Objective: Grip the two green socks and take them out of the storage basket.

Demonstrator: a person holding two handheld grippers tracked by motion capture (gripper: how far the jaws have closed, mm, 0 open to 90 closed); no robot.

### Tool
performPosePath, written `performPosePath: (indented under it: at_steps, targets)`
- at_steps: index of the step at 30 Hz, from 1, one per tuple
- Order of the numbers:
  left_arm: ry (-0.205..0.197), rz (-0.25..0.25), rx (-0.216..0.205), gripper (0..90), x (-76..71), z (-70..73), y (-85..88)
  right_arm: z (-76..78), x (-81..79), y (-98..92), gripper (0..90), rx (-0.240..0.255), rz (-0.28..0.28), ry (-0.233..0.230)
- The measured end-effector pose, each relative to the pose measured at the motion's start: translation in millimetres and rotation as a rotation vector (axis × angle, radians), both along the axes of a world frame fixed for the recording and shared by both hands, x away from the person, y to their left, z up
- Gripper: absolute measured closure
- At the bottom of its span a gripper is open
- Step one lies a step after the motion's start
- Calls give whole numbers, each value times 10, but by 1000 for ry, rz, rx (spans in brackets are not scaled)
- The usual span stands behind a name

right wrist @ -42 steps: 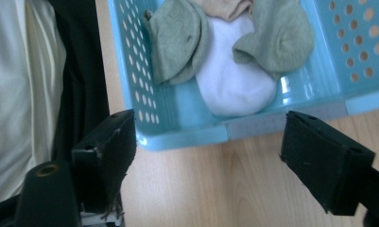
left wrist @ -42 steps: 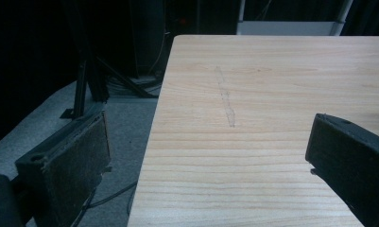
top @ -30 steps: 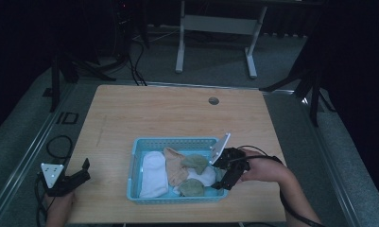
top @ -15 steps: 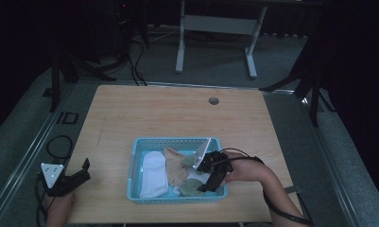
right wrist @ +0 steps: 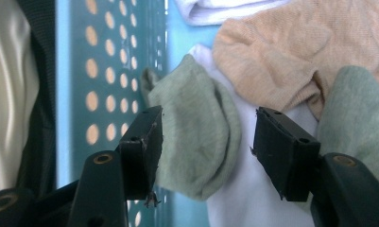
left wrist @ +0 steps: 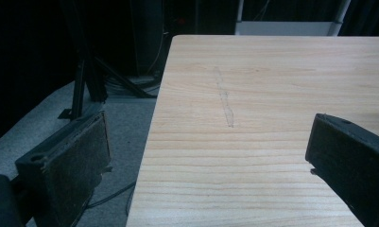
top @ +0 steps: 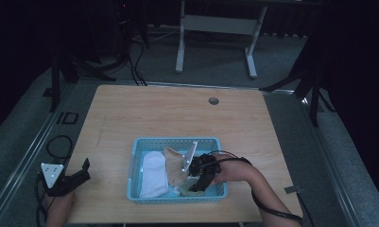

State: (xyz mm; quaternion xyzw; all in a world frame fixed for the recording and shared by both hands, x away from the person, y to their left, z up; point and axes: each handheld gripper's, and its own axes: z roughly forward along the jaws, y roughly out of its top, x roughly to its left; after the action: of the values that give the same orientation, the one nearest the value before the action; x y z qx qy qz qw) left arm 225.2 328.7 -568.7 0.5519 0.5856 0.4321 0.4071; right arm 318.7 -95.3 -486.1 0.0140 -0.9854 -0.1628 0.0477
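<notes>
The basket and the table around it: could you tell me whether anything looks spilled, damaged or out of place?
Nothing stands out. The socks lie loosely piled inside the basket, none over its rim. The table shows only a faint scratch near its left edge.

Wooden table (top: 177,113) w/ round cable hole (top: 213,100) near far edge, faint scratch (left wrist: 225,101) on left part. Behind table: white desk frame (top: 215,28) on grey carpet (top: 281,61), black stands (top: 64,66) far left, cables (top: 135,61) beside them. Cable loop (top: 55,142) on floor, left side.
</notes>
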Motion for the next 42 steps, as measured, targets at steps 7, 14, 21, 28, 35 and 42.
performPosePath:
  at_steps: [7, 14, 21, 28, 35, 42]
  targets:
    - [1, 0, 0, 4, 0, 0, 1, -84, 30, 40, 540, -28, 7, -2]
    - [2, 2, 0, 3, 1, 0, 0, -43, 18, 45, 756, -26, 19, -3]
    - [3, 2, -1, 4, 3, 0, 1, 94, -20, 40, 792, -2, 20, -41]
    - [2, 4, -2, 4, 5, 0, -1, 265, -51, 26, 803, 9, 31, -54]
    - [4, 5, 0, 4, 4, 0, 0, 464, -40, -1, 805, 30, 24, -85]
    - [4, 5, -2, 4, 5, 1, 1, 705, -18, -66, 808, 51, 8, -125]
